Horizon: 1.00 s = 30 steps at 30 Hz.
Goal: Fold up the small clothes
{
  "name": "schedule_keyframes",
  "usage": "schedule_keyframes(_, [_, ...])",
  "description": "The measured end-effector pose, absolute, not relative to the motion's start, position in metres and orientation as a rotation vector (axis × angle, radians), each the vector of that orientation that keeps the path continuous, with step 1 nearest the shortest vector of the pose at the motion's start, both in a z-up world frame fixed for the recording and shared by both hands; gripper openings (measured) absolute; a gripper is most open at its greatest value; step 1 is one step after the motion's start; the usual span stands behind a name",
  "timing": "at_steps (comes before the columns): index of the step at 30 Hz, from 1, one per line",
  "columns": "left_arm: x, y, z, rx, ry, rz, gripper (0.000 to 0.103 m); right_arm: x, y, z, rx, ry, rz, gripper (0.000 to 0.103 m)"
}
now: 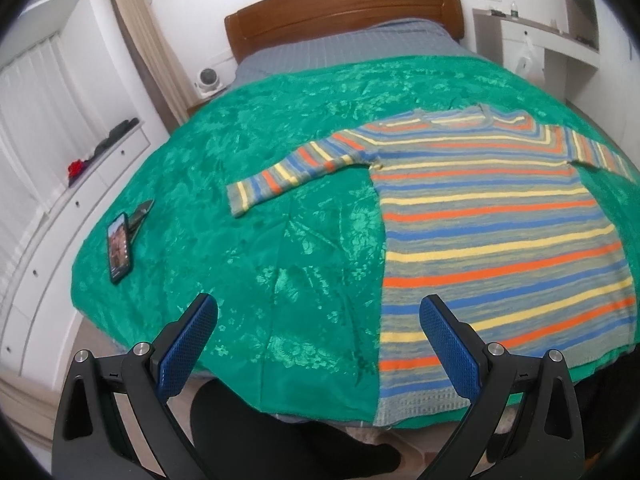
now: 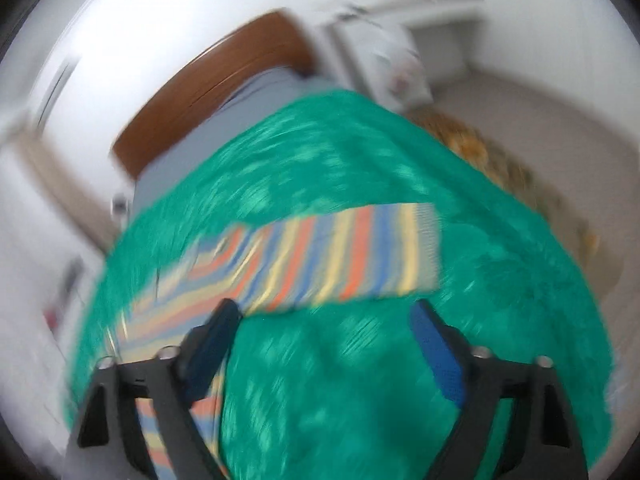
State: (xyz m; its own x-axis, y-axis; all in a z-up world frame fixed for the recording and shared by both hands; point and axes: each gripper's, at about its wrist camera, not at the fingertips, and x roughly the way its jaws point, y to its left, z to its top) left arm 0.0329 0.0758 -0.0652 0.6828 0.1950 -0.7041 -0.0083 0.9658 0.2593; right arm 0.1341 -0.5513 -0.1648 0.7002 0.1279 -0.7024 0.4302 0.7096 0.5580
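Observation:
A striped sweater in grey, blue, yellow and orange lies flat on a green bed cover, sleeves spread out. My left gripper is open and empty, above the near edge of the bed by the sweater's lower left hem. In the blurred right wrist view the sweater's right sleeve stretches across the cover. My right gripper is open and empty, just in front of that sleeve.
A phone and a dark tool lie on the cover's left side. A wooden headboard stands at the far end. White drawers line the left wall. A person's dark leg is below the bed edge.

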Motion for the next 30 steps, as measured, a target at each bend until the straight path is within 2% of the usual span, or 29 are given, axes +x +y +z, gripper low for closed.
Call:
schedule_keyframes(3, [0.035, 0.072, -0.067, 0.266, 0.827, 0.123, 0.101, 0.152, -0.584, -0.192, 0.96, 0.809, -0.164, 0.061])
schedule_keyframes(4, [0.036, 0.071, -0.067, 0.274, 0.828, 0.125, 0.101, 0.157, -0.588, -0.197, 0.974, 0.815, -0.171, 0.061])
schedule_keyframes(7, [0.039, 0.067, -0.067, 0.297, 0.829, 0.139, 0.101, 0.171, -0.598, -0.213, 0.973, 0.873, -0.22, 0.059])
schedule_keyframes(10, [0.042, 0.064, -0.069, 0.302, 0.839, 0.147, 0.101, 0.184, -0.603, -0.233, 0.964, 0.954, -0.234, 0.051])
schedule_keyframes(15, [0.046, 0.056, -0.078, 0.331, 0.865, 0.143, 0.101, 0.192, -0.608, -0.256, 0.974, 1.024, -0.239, 0.043])
schedule_keyframes(17, [0.047, 0.052, -0.081, 0.344, 0.871, 0.139, 0.101, 0.193, -0.61, -0.257, 0.965, 1.047, -0.256, 0.028])
schedule_keyframes(19, [0.048, 0.05, -0.082, 0.348, 0.872, 0.136, 0.101, 0.198, -0.609, -0.254, 0.951, 1.075, -0.243, 0.004])
schedule_keyframes(24, [0.046, 0.053, -0.081, 0.319, 0.856, 0.133, 0.101, 0.212, -0.585, -0.185, 0.771, 0.943, -0.233, 0.003])
schedule_keyframes(26, [0.047, 0.056, -0.084, 0.305, 0.863, 0.126, 0.101, 0.23, -0.551, -0.133, 0.626, 0.872, -0.172, 0.003])
schedule_keyframes(30, [0.049, 0.063, -0.088, 0.282, 0.868, 0.124, 0.101, 0.269, -0.467, -0.067, 0.494, 0.81, 0.015, 0.003])
